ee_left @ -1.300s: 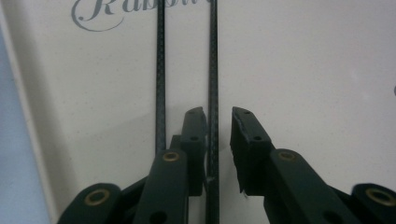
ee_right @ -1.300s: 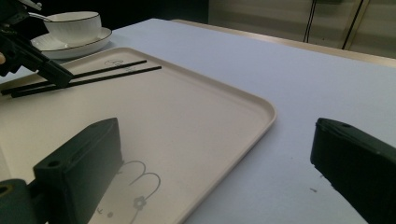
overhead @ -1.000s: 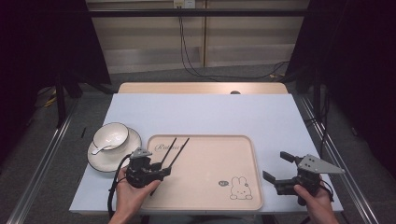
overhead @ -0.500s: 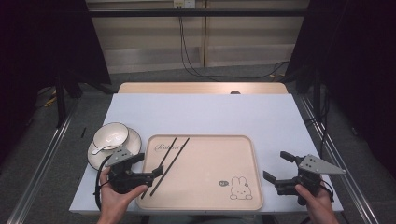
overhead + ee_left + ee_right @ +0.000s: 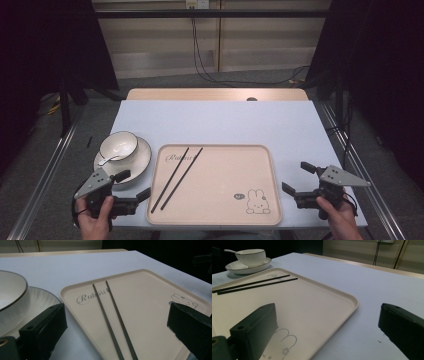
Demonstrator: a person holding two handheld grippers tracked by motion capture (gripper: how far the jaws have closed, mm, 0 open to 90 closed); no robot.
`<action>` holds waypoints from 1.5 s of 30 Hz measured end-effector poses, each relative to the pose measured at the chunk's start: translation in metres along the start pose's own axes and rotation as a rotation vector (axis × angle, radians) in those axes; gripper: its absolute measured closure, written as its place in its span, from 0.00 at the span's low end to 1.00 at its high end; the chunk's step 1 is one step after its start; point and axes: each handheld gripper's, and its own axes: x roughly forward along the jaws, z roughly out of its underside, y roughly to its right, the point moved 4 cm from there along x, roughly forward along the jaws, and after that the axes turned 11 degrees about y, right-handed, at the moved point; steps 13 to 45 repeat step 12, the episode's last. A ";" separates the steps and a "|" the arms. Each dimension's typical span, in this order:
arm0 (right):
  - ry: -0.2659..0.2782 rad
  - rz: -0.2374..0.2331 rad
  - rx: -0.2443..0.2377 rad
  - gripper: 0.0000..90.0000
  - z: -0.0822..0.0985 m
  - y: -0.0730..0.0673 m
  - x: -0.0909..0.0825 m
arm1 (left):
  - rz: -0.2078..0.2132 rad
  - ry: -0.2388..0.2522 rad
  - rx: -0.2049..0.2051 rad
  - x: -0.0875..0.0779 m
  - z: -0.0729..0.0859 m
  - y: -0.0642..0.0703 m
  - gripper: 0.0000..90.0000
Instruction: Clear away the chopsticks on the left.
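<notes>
Two black chopsticks [image 5: 174,172] lie side by side on the left part of a beige tray [image 5: 225,175] with a rabbit print. My left gripper [image 5: 134,185] is held low at the tray's near left corner, beside the saucer. Its jaws have just been opening; they are open with nothing between them, and in the left gripper view the chopsticks [image 5: 106,317] lie ahead of them. My right gripper [image 5: 296,177] is open just off the tray's right edge, near the rabbit print, with nothing between its fingers.
A white bowl [image 5: 118,146] sits on a saucer [image 5: 135,162] left of the tray, with a spoon [image 5: 107,160] leaning in it. The pale blue table top [image 5: 215,120] stretches behind the tray. Its near edge runs close under both hands.
My left gripper has drawn back to the left, from the near ends of the chopsticks to the tray's corner by the saucer, and its jaws have opened. The chopsticks stay on the tray. The right gripper has not moved.
</notes>
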 end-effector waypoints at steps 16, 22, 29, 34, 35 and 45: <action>0.000 0.008 0.005 0.02 0.000 0.001 -0.001 | -0.030 0.060 -0.032 -0.028 0.009 -0.022 0.02; 0.000 0.008 0.005 0.02 0.000 0.001 -0.001 | -0.030 0.060 -0.032 -0.028 0.009 -0.022 0.02; 0.000 0.008 0.005 0.02 0.000 0.001 -0.001 | -0.030 0.060 -0.032 -0.028 0.009 -0.022 0.02; 0.000 0.008 0.005 0.02 0.000 0.001 -0.001 | -0.030 0.060 -0.032 -0.028 0.009 -0.022 0.02; 0.000 0.008 0.005 0.02 0.000 0.001 -0.001 | -0.030 0.060 -0.032 -0.028 0.009 -0.022 0.02; 0.000 0.008 0.005 0.02 0.000 0.001 -0.001 | -0.030 0.060 -0.032 -0.028 0.009 -0.022 0.02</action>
